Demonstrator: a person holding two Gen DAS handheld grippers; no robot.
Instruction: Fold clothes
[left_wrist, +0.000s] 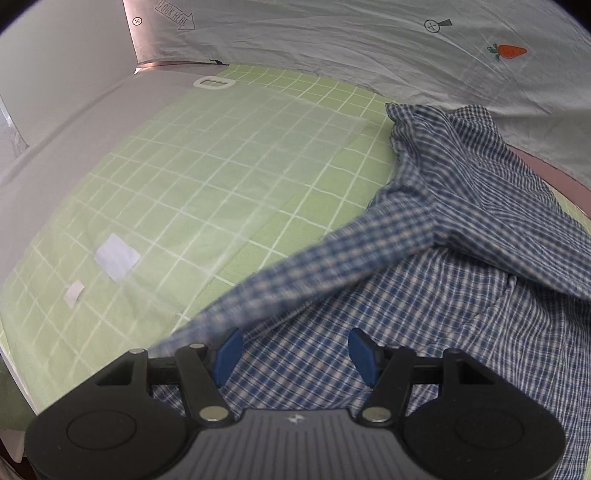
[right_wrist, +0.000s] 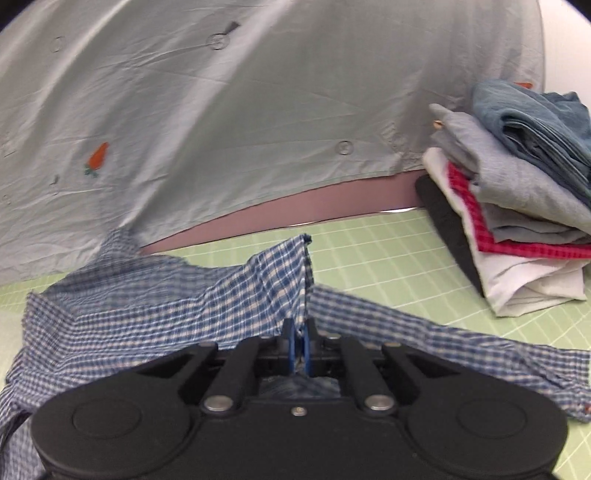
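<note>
A blue-and-white checked shirt (left_wrist: 461, 258) lies rumpled on the green grid mat (left_wrist: 207, 177), and a sleeve of it stretches toward the lower left. My left gripper (left_wrist: 293, 354) is open just above the shirt, its blue pads (left_wrist: 229, 350) apart with only cloth below them. In the right wrist view my right gripper (right_wrist: 300, 343) is shut on a fold of the checked shirt (right_wrist: 155, 306) and lifts that fold off the mat (right_wrist: 388, 251).
A stack of folded clothes (right_wrist: 517, 192) sits at the mat's right. A pale sheet with carrot prints (right_wrist: 221, 110) hangs behind. A clear plastic sheet (left_wrist: 236, 147), two white patches (left_wrist: 116, 256) and a white clip (left_wrist: 213, 81) lie on the mat's left.
</note>
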